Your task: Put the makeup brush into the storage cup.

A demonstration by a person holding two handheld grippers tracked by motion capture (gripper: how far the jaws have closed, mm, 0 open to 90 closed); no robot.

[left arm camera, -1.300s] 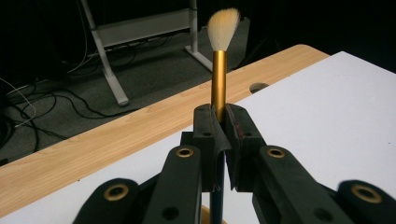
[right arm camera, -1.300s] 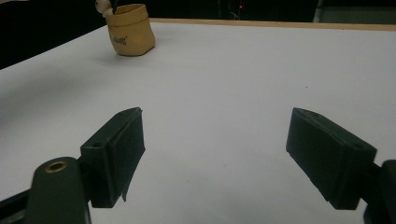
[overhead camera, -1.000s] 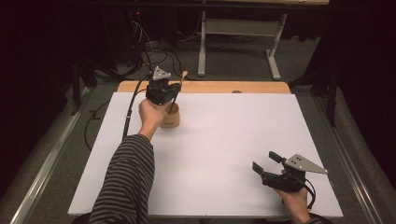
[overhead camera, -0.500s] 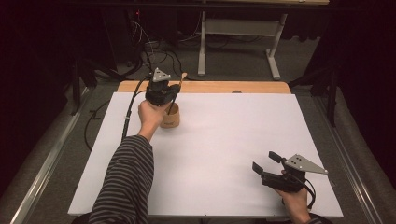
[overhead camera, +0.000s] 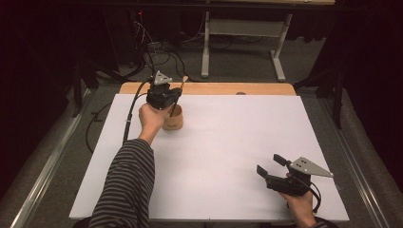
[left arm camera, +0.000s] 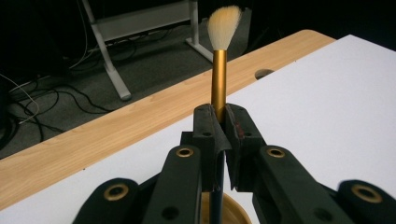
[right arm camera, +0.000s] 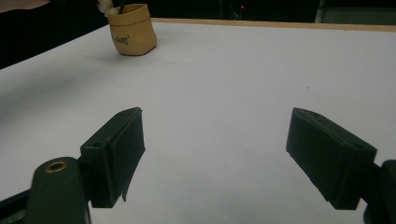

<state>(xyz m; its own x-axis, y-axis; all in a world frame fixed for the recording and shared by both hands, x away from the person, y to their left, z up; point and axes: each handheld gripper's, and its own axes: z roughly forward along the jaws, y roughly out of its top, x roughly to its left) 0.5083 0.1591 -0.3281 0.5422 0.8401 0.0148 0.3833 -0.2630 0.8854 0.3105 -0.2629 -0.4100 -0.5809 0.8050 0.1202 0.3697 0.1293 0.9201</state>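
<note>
A brush with a gold ferrule and pale bristles stands upright, its dark handle reaching down into a tan wooden cup at the table's far left. My left gripper is shut on the brush just below the ferrule, directly above the cup. In the high view the left gripper hovers over the cup with the brush tip tilting away. My right gripper rests near the front right edge, jaws wide open with nothing between them; from the right gripper view the cup sits far off.
A white sheet covers the wooden table, whose bare far edge has a small hole. Cables and a metal desk frame lie on the floor beyond. A striped sleeve crosses the front left.
</note>
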